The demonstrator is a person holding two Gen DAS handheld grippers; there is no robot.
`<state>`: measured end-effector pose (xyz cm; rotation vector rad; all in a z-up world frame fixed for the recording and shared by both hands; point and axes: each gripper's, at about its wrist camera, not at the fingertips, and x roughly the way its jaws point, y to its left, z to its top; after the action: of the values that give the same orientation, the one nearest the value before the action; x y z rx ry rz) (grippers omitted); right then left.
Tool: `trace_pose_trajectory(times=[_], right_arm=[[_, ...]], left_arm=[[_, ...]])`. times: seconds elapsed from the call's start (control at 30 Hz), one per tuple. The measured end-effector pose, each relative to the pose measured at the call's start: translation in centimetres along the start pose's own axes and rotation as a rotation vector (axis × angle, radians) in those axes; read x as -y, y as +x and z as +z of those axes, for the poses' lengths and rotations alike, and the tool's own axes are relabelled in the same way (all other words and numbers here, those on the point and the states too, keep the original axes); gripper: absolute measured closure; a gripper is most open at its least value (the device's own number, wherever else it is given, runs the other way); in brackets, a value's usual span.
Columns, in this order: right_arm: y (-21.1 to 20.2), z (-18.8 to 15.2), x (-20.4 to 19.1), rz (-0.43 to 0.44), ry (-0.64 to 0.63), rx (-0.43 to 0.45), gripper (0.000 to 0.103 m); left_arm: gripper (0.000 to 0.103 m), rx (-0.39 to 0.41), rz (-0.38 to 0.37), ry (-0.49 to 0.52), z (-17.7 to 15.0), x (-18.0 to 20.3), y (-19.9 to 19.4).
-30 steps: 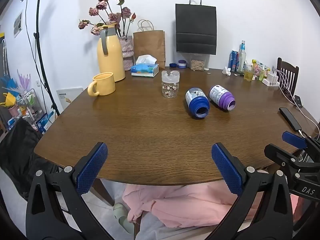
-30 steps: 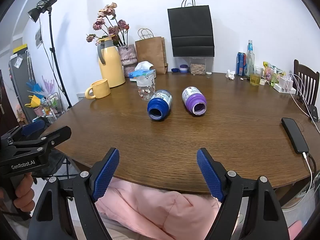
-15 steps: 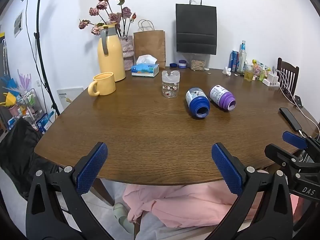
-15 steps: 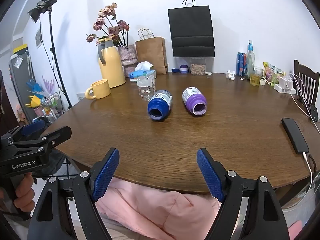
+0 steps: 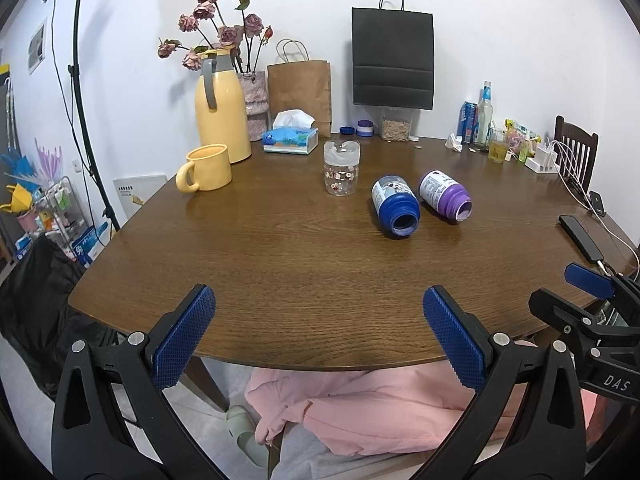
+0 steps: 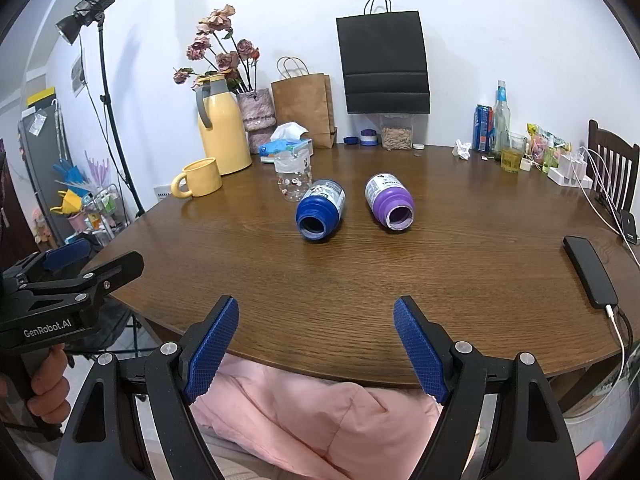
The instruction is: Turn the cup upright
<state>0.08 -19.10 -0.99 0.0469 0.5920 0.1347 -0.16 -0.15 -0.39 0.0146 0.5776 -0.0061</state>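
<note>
- Nothing of the flip is done yet, as far as I can judge: the blue cup (image 6: 321,211) and the purple cup (image 6: 389,202) both lie on their sides near the middle of the desk (image 6: 460,280), mouths turned toward the person's edge.
- The two cups lie side by side, close but apart, with a clear strip of wood between them. The blue one is on the left, the purple on the right.
- Just behind the blue cup stands a clear glass jar (image 5: 341,168), upright and apparently not touching it. Whether the jar counts in the task I can't tell from here.
- The left gripper (image 5: 318,334) hangs at the near edge of the desk, its fingers (image 5: 184,336) spread wide and holding nothing. The cups sit well ahead of it and off to its right.
- The right gripper (image 6: 316,346) is likewise at the near edge, its fingers (image 6: 420,350) wide apart and empty. The blue cup lies almost straight ahead of the gap, the purple one a little right of it, both well apart from the tips.
- Everything is left to do: reach out over the desk, close on a cup's body, tip it onto its base, then likely the same for the other.
- A yellow mug (image 5: 206,168) stands upright far left, clear of the work.
</note>
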Motion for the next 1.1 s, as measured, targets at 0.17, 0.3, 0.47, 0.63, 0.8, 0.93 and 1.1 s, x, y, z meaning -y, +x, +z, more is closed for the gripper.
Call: trace_pose_trajectory(times=[0.17, 0.3, 0.47, 0.63, 0.8, 0.93, 1.1], right_arm=[[-0.03, 0.06, 0.07, 0.001, 0.0, 0.0, 0.019], [-0.03, 0.04, 0.06, 0.001, 0.0, -0.001, 0.019], [-0.03, 0.2, 0.09, 0.001, -0.001, 0.001, 0.019], [-0.34, 0.78, 0.32, 0.001, 0.003, 0.001, 0.019], [-0.36, 0.83, 0.36, 0.002, 0.001, 0.003, 0.019], [-0.35, 0.77, 0.32, 0.002, 0.002, 0.002, 0.019], [-0.33, 0.73, 0.3, 0.0, 0.0, 0.004, 0.019]], left_arm=[[0.0, 0.0, 0.0, -0.001, 0.02, 0.05, -0.03], [0.0, 0.0, 0.0, -0.001, 0.04, 0.02, -0.03], [0.0, -0.001, 0.0, -0.003, 0.08, -0.18, -0.03], [0.0, 0.003, 0.002, -0.004, 0.7, -0.69, -0.11], [0.0, 0.003, 0.003, -0.004, 0.68, -0.72, -0.15], [0.0, 0.003, 0.003, -0.004, 0.68, -0.72, -0.15], [0.0, 0.003, 0.001, -0.004, 0.66, -0.74, -0.14]])
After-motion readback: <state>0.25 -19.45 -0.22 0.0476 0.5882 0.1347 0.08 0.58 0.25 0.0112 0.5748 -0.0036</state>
